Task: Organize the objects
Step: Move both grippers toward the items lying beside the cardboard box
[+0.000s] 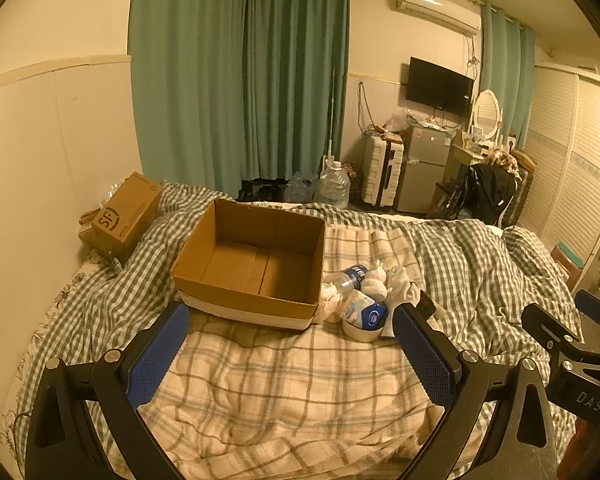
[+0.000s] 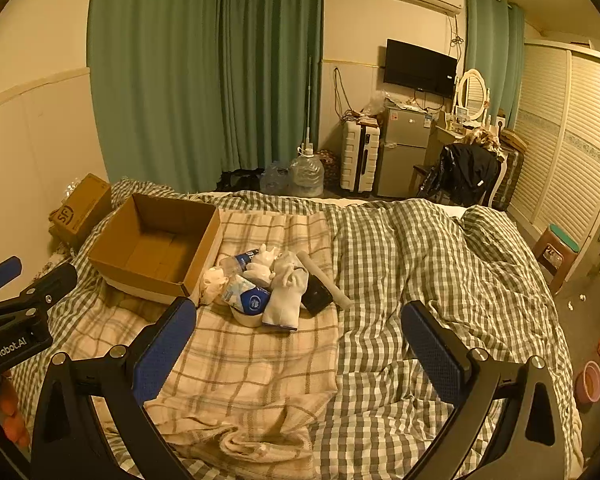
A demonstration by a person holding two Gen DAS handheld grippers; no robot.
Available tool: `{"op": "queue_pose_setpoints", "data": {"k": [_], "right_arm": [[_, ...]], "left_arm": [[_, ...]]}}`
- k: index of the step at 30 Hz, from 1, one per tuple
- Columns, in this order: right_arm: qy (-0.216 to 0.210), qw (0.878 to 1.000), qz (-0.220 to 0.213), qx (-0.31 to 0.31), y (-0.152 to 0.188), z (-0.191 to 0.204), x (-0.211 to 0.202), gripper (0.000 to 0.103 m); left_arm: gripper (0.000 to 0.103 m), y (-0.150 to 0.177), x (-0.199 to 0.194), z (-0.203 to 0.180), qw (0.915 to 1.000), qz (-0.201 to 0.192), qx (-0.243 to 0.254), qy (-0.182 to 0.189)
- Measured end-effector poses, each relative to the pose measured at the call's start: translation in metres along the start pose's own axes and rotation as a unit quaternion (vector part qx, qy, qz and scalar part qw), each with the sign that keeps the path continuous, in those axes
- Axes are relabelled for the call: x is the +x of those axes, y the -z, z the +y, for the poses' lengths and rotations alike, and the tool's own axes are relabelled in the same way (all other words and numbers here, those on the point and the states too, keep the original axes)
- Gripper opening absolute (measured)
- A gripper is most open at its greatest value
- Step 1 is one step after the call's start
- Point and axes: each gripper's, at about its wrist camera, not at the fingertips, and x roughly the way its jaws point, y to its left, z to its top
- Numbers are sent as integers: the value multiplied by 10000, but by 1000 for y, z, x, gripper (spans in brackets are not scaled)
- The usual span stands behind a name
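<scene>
Both our hand-held grippers, left point(image 1: 292, 354) and right point(image 2: 298, 350), released, holding nothing, above bed point(image 2: 420, 264). Pile of objects point(image 2: 268, 286) lies just beside empty cardboard box point(image 1: 256, 264). We judge sorting not yet begun; next: reach pile, grasp one item.

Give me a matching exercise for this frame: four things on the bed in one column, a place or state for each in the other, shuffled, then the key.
Things
1. open cardboard box
2. SF carton
3. white sock
4. left claw

Place or state
A. against the wall, closed
B. open, holding nothing
C. empty, on the beige plaid blanket
D. in the pile right of the open box

Pairs: 1-C, 2-A, 3-D, 4-B
</scene>
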Motion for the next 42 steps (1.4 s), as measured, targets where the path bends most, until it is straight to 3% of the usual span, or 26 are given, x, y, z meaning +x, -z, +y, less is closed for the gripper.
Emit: {"op": "queue_pose_setpoints", "data": {"k": [8,12,28,42], "right_arm": [[49,9999,2,-107,-1,1,3,103],[9,10000,43,-58,1,0,8,103],[-105,9998,166,35,3,-19,29,103],[-145,9988,454,97,-8,-58,88,103]], "left_arm": [[103,2,2,-11,9997,-24,231,-103],[103,3,8,-9,9996,71,116,-231],[103,1,26,-25,9998,77,162,125],[103,-5,99,-57,9990,392,221,76]]}}
